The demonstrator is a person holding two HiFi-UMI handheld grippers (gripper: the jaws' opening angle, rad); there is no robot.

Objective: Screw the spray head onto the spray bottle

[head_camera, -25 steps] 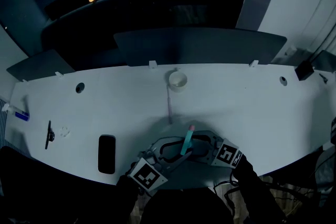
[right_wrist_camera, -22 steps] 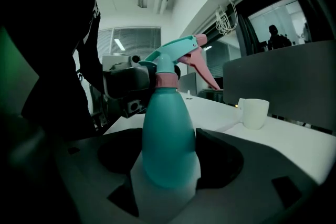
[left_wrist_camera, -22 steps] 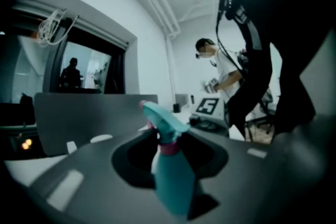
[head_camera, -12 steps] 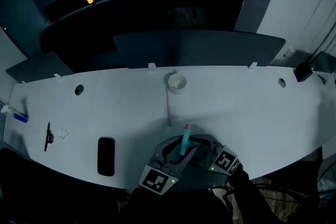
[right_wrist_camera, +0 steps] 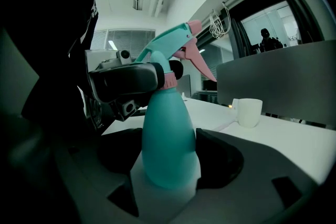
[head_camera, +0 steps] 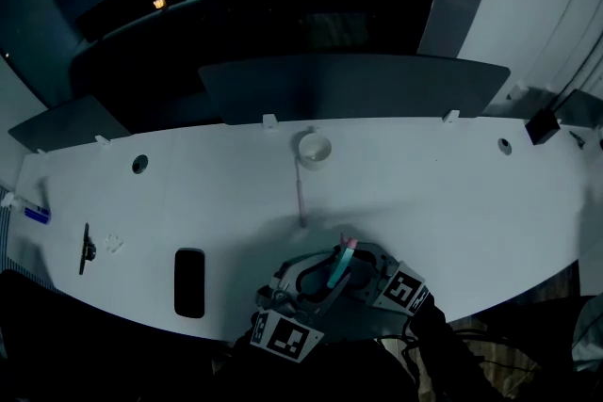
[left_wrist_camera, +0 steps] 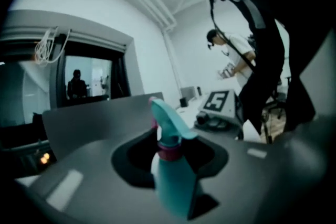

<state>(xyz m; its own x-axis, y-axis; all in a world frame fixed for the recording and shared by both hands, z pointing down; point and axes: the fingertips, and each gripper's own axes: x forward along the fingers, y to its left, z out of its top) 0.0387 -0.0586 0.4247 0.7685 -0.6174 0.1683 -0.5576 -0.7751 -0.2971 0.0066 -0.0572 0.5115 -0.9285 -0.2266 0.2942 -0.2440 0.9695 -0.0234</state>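
Screwing step under way. R claw (right_wrist_camera: 168, 161) clamped on spray bottle (right_wrist_camera: 168, 131), upright betw. its jaws. L claw (left_wrist_camera: 169, 150) approx. half-open, jaws just been closing, now nipping pink collar (right_wrist_camera: 169, 80) of spray head (left_wrist_camera: 169, 118). Next: prob. twist collar tighter, bottle held steady.

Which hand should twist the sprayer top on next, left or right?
Left. The left gripper has its jaws at the spray head's pink collar, and they have just been closing on it. The right gripper holds the spray bottle steady.
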